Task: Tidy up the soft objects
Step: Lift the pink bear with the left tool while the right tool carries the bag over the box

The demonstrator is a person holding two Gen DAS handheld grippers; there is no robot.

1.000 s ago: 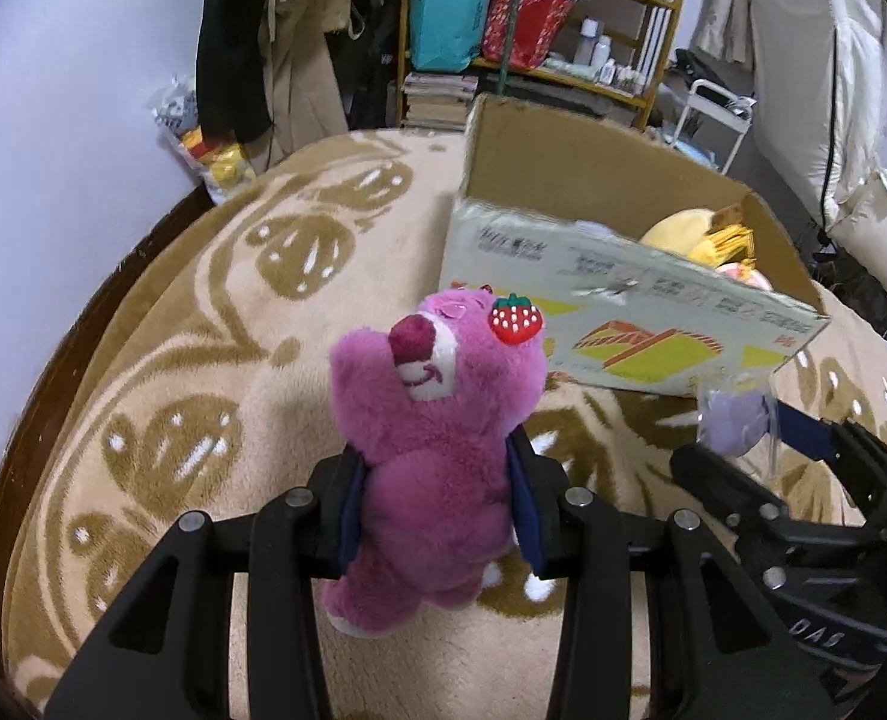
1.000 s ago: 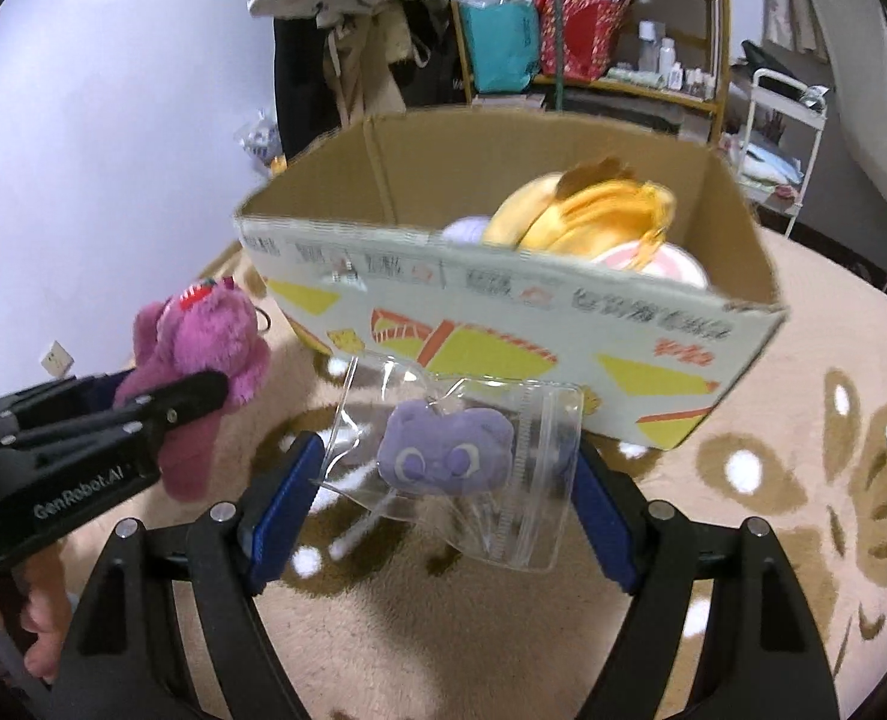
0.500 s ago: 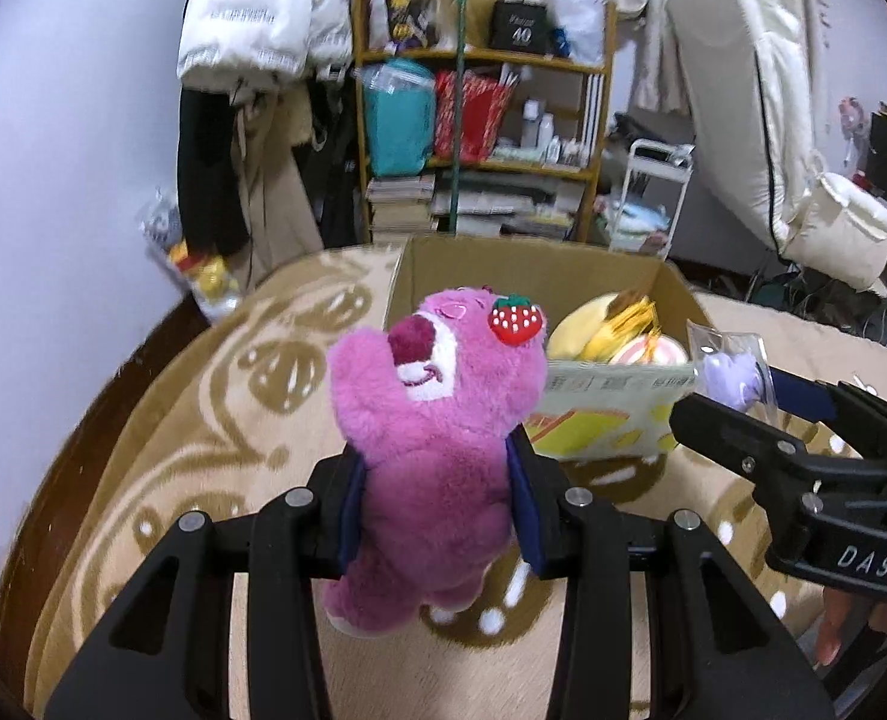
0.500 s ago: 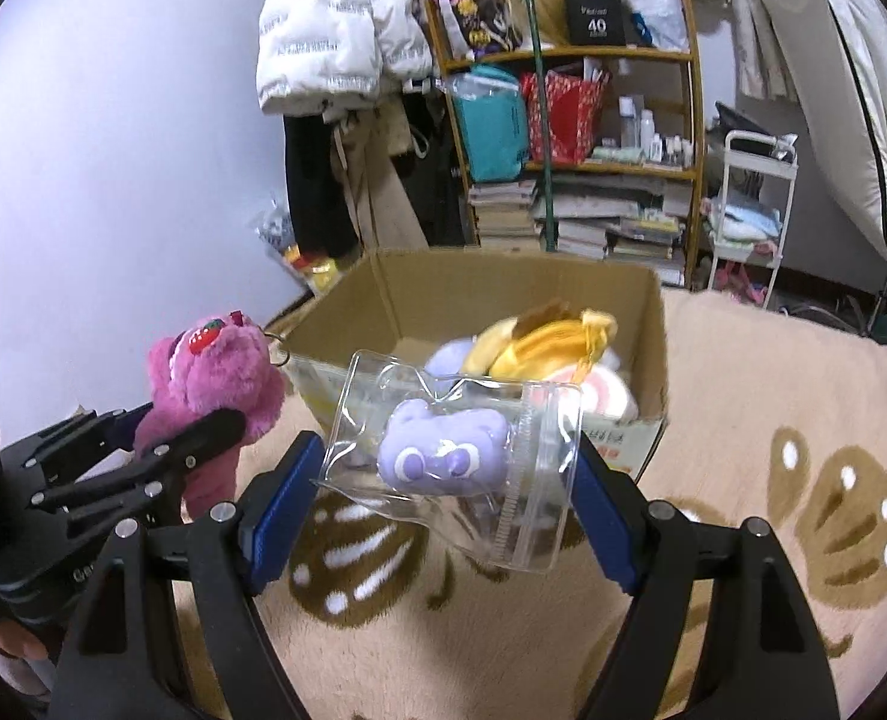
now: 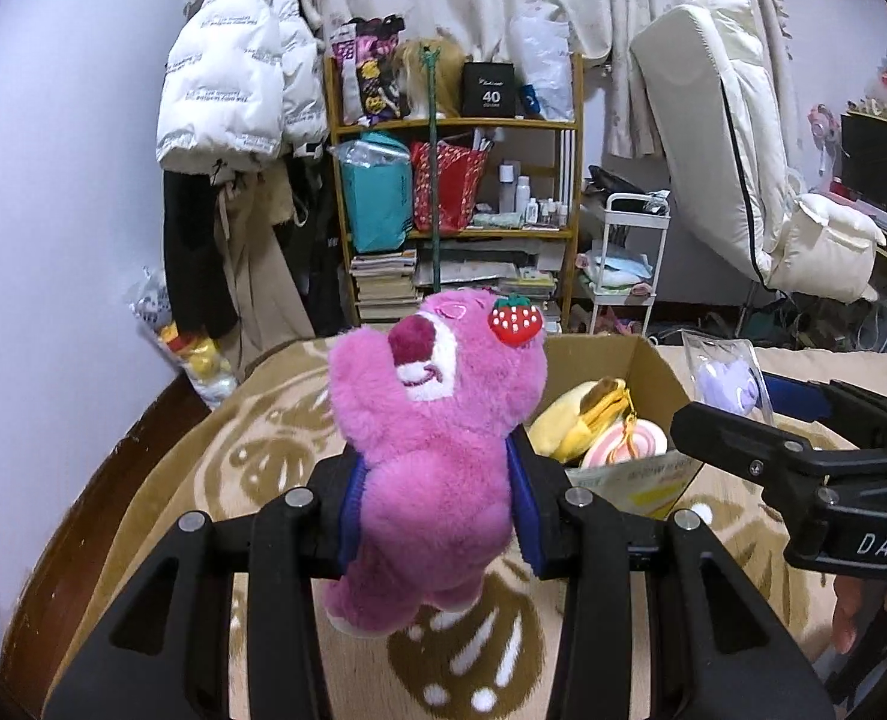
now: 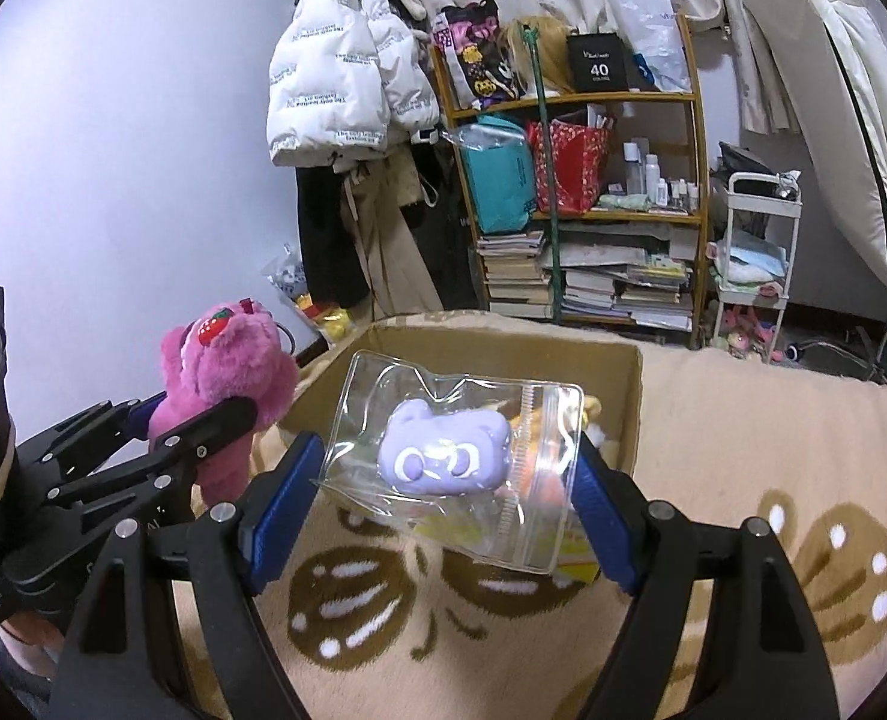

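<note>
While the left wrist view looks out over the patterned blanket (image 5: 161,480), the left gripper (image 5: 437,495) is pinched on the pink plush bear (image 5: 437,450) at its belly, blue pads sunk into the fur, the toy held clear of the blanket just short of the cardboard box (image 5: 635,360), where a yellow plush (image 5: 575,420) already lies. Such a bear looks light and squashy; a mid-body squeeze suits it, since limbs would flop. From the right wrist view, the right gripper (image 6: 443,480) stands wide yet closed on a clear zip bag (image 6: 455,456) by its side edges, with a small purple plush (image 6: 443,450) inside, hanging before the box's near wall. That film is probably slick and crumples easily, so grasping through the toy itself would likely be surer.
</note>
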